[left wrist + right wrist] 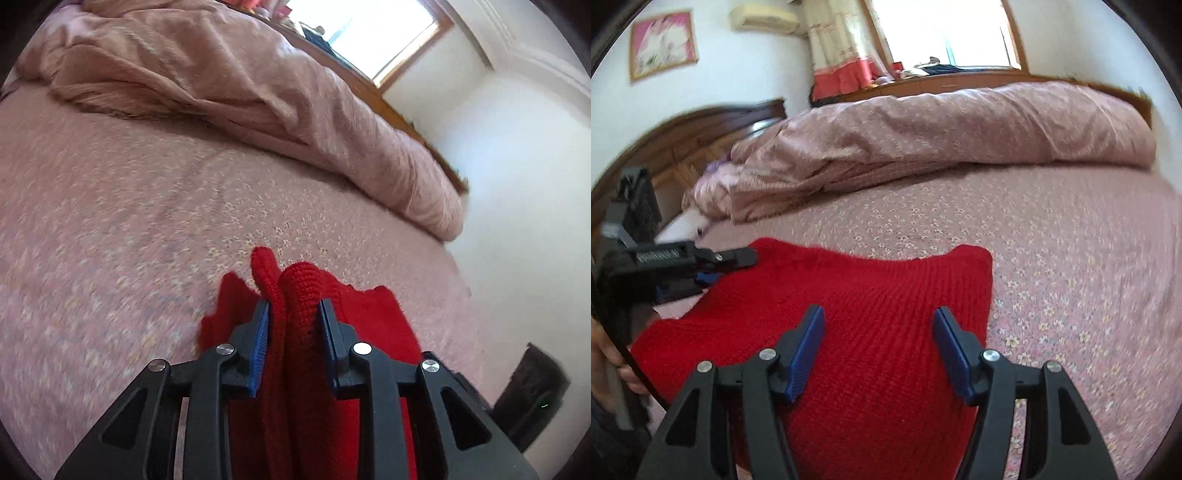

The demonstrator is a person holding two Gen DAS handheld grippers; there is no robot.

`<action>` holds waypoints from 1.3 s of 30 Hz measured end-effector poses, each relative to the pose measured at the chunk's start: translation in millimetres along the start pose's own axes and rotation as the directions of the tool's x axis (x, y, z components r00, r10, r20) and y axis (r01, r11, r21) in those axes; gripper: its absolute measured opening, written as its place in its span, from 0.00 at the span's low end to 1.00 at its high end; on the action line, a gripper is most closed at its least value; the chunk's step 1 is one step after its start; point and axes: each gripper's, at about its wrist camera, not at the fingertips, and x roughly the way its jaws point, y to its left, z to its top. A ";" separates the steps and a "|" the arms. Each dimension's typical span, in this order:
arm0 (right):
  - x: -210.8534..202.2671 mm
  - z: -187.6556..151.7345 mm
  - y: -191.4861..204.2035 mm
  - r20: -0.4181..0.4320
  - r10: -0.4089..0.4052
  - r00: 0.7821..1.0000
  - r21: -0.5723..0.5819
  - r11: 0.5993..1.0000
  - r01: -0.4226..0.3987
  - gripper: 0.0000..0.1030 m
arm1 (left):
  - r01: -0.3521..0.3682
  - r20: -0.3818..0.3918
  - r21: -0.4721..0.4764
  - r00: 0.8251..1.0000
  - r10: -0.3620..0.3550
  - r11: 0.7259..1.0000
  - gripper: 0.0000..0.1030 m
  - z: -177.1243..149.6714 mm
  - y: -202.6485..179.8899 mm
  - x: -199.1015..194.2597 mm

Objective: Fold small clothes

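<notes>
A red knit garment [871, 280] lies spread on the floral pink bed sheet [1052, 240]. In the left wrist view a bunched fold of the garment [369, 317] stands pinched between the blue pads of my left gripper [293, 306], which is shut on it. From the right wrist view, my left gripper [735, 266] is at the garment's far left corner. My right gripper [879, 317] hovers over the near middle of the garment, its jaws open, with the knit lying flat beneath them.
A rumpled pink quilt [960, 125] is heaped along the far side of the bed, with a wooden headboard [683, 140] to the left. A person's hand [628, 373] holds the left tool. A dark object [532, 391] stands beyond the bed's edge near the white wall.
</notes>
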 end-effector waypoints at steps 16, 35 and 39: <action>-46.1 1.8 25.5 0.032 0.087 0.996 -0.103 0.991 -0.084 0.04 | -0.166 0.074 0.330 0.986 0.150 0.929 0.18 -62.2 -78.7 -37.3; -33.2 -9.8 14.3 -0.077 0.101 0.992 -0.018 0.995 -0.102 0.00 | -0.215 0.008 0.337 0.974 0.226 0.917 0.18 -101.1 -73.7 -21.1; -25.2 -22.4 9.1 -0.112 0.104 0.988 -0.014 0.994 -0.106 0.00 | -0.212 -0.030 0.345 0.971 0.237 0.914 0.18 -114.4 -69.9 -17.1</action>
